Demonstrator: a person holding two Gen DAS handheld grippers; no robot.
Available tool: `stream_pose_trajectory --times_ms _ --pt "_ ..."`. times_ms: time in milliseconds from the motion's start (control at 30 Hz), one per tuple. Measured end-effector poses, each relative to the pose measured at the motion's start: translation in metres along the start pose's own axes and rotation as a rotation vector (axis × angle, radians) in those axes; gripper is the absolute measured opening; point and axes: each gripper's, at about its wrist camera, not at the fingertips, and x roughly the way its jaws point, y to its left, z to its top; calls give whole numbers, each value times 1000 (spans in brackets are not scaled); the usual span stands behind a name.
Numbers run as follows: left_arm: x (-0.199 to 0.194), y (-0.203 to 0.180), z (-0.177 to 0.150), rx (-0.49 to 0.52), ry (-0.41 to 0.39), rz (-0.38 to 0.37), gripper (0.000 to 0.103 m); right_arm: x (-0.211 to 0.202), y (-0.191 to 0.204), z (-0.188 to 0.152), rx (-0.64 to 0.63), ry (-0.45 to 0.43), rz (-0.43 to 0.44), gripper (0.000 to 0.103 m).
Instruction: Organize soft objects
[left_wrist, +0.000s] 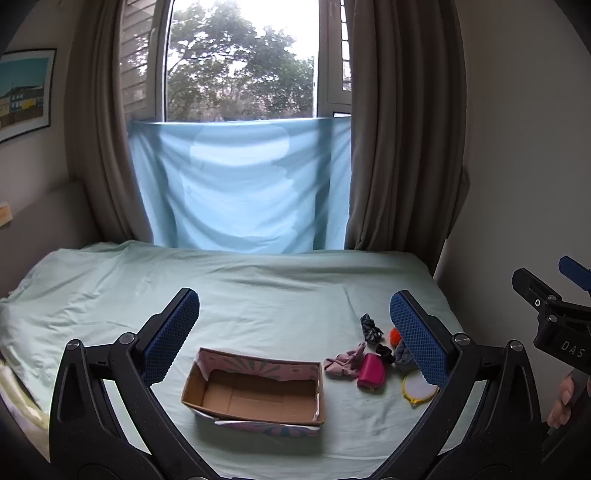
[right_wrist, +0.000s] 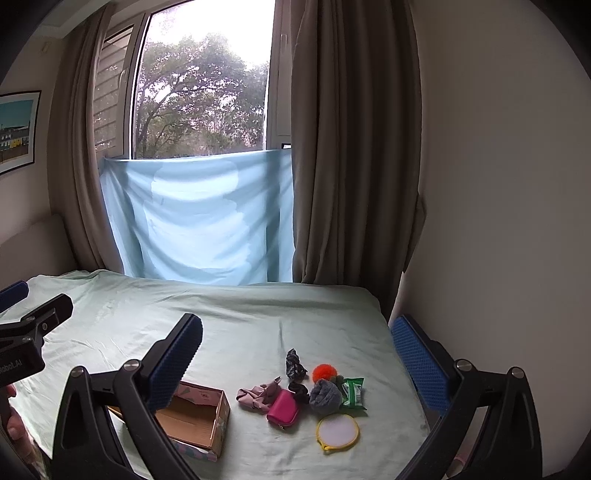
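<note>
Both sets of tongs hang over the bed (left_wrist: 258, 295), jaws spread wide, nothing in either. Left tongs (left_wrist: 295, 332) look straight down at the empty box (left_wrist: 255, 391), just below and ahead of them. Right tongs (right_wrist: 295, 354) face the pile: pink cloth (right_wrist: 258, 397), magenta pouch (right_wrist: 283, 406), grey puff (right_wrist: 325, 397), orange pom (right_wrist: 322, 373), dark scrunchie (right_wrist: 294, 363), green packet (right_wrist: 352, 393) and yellow-rimmed pad (right_wrist: 338, 428), all bunched together, touching or nearly so, beneath their open jaws and right of the box.

These look feather-light and squashy; I'd say they'll collapse under a pinch, so take the cloth at a raised fold and the pouch across its middle. The pad lies flat and thin — likely the awkward one, best caught by its rim.

From the left tongs' view, a right finger (left_wrist: 417, 336) covers the puff and packet. There's a small black item by the pouch I can't make out.
</note>
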Motion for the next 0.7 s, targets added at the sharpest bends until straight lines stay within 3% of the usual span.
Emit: stream_pose_trajectory --times_ms 700 --pt "2 6 2 -13 3 -3 102 -4 6 3 -4 -24 6 103"
